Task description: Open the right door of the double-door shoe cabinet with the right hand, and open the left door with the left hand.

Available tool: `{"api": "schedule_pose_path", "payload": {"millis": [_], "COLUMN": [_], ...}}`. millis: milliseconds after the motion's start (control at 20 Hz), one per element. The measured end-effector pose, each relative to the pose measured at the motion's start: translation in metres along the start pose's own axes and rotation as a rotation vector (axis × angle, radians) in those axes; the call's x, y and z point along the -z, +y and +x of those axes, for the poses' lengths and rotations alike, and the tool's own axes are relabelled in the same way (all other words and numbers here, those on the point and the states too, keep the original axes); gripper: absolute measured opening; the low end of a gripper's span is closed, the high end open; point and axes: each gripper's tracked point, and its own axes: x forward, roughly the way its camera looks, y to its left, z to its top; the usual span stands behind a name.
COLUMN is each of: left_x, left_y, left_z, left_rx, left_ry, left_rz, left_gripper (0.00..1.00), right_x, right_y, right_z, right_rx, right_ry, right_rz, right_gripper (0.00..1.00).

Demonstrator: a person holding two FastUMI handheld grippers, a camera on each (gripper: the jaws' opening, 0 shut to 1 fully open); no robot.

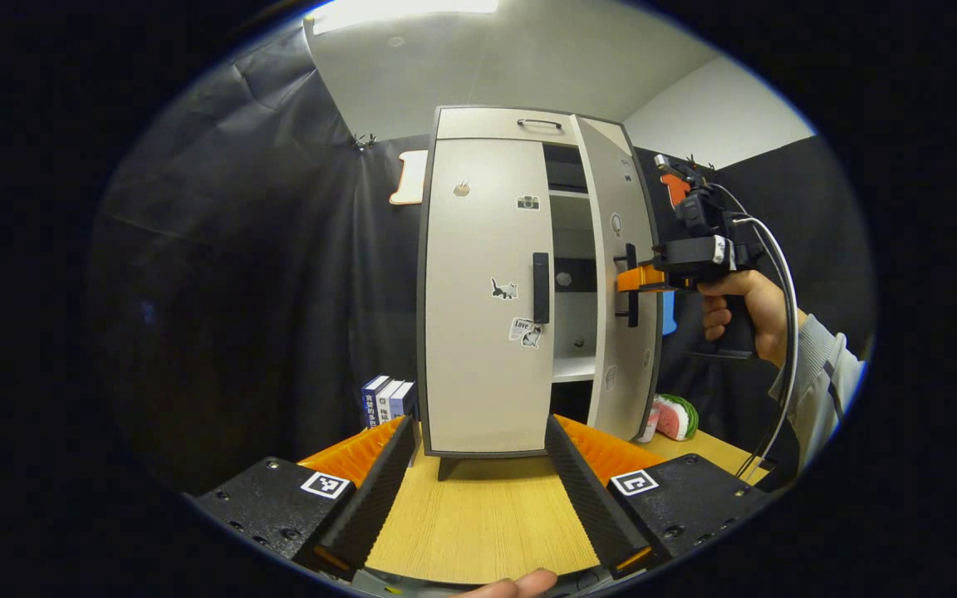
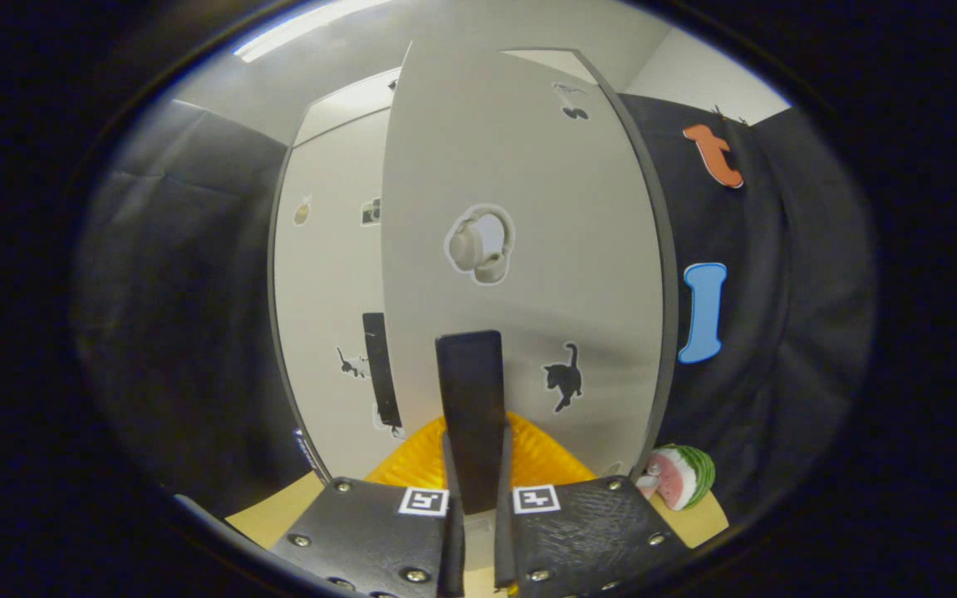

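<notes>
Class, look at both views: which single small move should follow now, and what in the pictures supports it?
Probably bring the open left gripper forward to the left door's handle. The right door is already swung partly open with the right gripper shut on its handle, while the left door is closed.

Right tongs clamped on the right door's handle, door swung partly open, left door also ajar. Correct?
Not quite. The left door is shut, flush with the cabinet front in the left gripper view. The rest holds: right tongs clamp the right door's handle, and the right door is partly open.
</notes>
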Motion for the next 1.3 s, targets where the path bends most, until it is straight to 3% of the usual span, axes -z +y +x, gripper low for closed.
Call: {"api": "schedule_pose_path", "payload": {"millis": [350,700,850,1000,1050,1200,1300], "left_x": [-0.010,0.001,0.002,0.004,0.005,0.012,0.013], "left_y": [-0.021,-0.046,-0.048,-0.053,-0.055,-0.059,-0.058], "left_z": [-0.012,-0.010,-0.009,-0.007,-0.007,-0.003,-0.001], "left_rx": [0.018,0.050,0.058,0.070,0.077,0.081,0.076], "left_ry": [-0.033,-0.020,-0.020,-0.025,-0.024,-0.006,0.000], "left_rz": [0.004,-0.026,-0.034,-0.026,-0.022,-0.007,0.006], "left_gripper": [0.98,0.98,0.98,0.99,0.99,0.99,0.99], "right_x": [-0.005,-0.012,-0.017,-0.019,-0.019,-0.020,-0.022], "right_y": [-0.038,-0.083,-0.116,-0.179,-0.189,-0.176,-0.180], "right_z": [-0.053,-0.085,-0.095,-0.085,-0.096,-0.092,-0.095], "right_rx": [0.000,0.054,0.125,0.291,0.242,0.128,0.130], "right_ry": [-0.010,-0.002,-0.011,-0.021,-0.022,-0.029,-0.037], "right_rz": [-0.008,-0.011,-0.068,-0.084,-0.020,0.145,0.110], "right_gripper": [0.14,0.13,0.12,0.12,0.00,0.01,0.01]}}
